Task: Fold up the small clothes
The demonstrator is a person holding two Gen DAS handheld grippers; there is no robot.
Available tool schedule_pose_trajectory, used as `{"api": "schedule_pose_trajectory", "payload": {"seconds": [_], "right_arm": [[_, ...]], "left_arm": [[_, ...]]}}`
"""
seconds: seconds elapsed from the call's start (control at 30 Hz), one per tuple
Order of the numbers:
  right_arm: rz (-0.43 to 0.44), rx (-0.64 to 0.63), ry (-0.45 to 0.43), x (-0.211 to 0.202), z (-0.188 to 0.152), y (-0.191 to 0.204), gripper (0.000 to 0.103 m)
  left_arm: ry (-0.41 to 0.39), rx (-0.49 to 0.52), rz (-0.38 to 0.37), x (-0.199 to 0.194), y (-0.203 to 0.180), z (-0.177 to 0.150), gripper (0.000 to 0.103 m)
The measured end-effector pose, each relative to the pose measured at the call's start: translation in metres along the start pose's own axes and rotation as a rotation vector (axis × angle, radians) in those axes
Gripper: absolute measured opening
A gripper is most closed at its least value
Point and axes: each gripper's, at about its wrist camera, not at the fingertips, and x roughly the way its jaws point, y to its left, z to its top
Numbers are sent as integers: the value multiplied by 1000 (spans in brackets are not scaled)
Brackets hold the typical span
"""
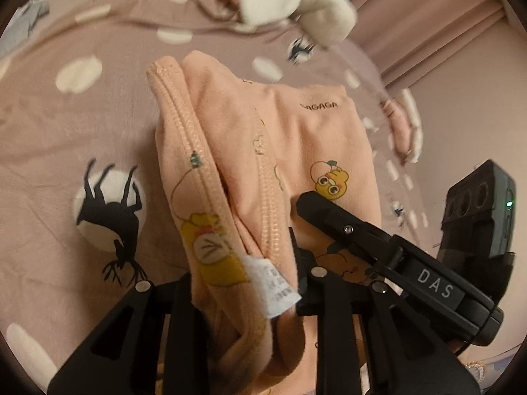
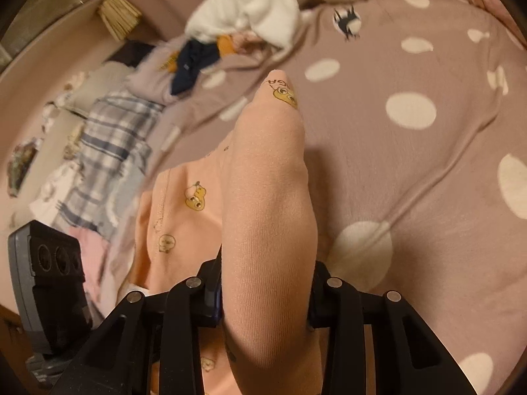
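A small peach garment (image 1: 296, 138) with yellow cartoon prints hangs over the mauve polka-dot bedsheet (image 1: 66, 125). My left gripper (image 1: 243, 283) is shut on its seamed edge by the white care label (image 1: 273, 289). The right gripper's finger (image 1: 329, 210) crosses in at the right of that view. In the right wrist view my right gripper (image 2: 263, 296) is shut on a thick fold of the same garment (image 2: 263, 197), which rises between the jaws and hides the fingertips.
A white fluffy garment (image 2: 257, 10) lies at the head of the bed, with navy and orange clothes (image 2: 194, 59) beside it. A plaid cloth (image 2: 112, 138) and a pink one (image 2: 92, 247) lie at the left. A curtain (image 1: 461, 33) hangs at the right.
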Motion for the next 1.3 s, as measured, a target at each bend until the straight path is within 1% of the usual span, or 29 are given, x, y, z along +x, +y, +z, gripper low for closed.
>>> {"api": "schedule_pose_trajectory", "payload": {"seconds": [0.03, 0.13, 0.27, 0.37, 0.53, 0.57, 0.67, 0.73, 0.8, 0.83, 0.87, 0.9, 0.93, 0.97, 1.0, 1.03, 1.1, 1.13, 1.2, 1.23, 1.3], "right_arm": [[13, -2, -16, -8, 0, 1, 38], [37, -22, -63, -40, -1, 8, 38], [24, -55, -117, -82, -1, 16, 38], [20, -56, -144, -99, 2, 22, 38], [13, -48, -182, -126, 9, 8, 38], [11, -45, -185, -127, 10, 5, 38], [-9, -30, -184, -130, 9, -8, 38], [-20, -17, -175, -128, 8, -16, 38], [-24, -16, -171, -127, 8, -24, 38], [-40, -9, -165, -126, 8, -26, 38], [-64, 4, -155, -123, 9, -31, 46], [-102, 18, -139, -119, 9, -37, 50], [-135, 26, -133, -117, 8, -41, 55], [-179, 28, -136, -116, 6, -46, 57], [-207, 19, -144, -118, 4, -49, 57], [-221, 13, -149, -120, 2, -51, 57], [-230, 19, -141, -122, -1, -56, 61], [-225, 30, -135, -122, -2, -59, 64], [-209, 50, -123, -123, -4, -62, 65], [-205, 54, -118, -123, -5, -61, 66], [-210, 53, -113, -124, -7, -58, 67]], "left_arm": [[-22, 10, -17, -12, -7, -2, 23], [-54, 43, -39, -31, -28, -8, 23], [-85, 112, -45, -53, -63, -16, 23], [-92, 130, -64, -62, -85, -16, 23], [-86, 163, -99, -53, -120, -11, 23], [-83, 164, -100, -54, -122, -13, 23], [-58, 181, -96, -37, -130, -12, 23], [-39, 171, -104, -27, -130, -9, 23], [-23, 160, -106, -16, -125, -6, 26], [-9, 163, -87, -11, -122, -5, 32], [2, 171, -57, -9, -122, -6, 39], [8, 179, 17, -4, -117, -5, 50], [-17, 181, 100, -4, -112, -5, 56], [-60, 192, 166, -7, -109, -6, 64], [-105, 208, 215, -10, -106, -8, 70], [-149, 236, 250, -15, -104, -9, 74], [-187, 283, 264, -22, -103, -12, 90], [-200, 307, 258, -26, -104, -14, 93], [-203, 330, 252, -30, -105, -20, 101], [-199, 343, 247, -32, -107, -22, 103], [-181, 365, 248, -30, -107, -21, 103]]}}
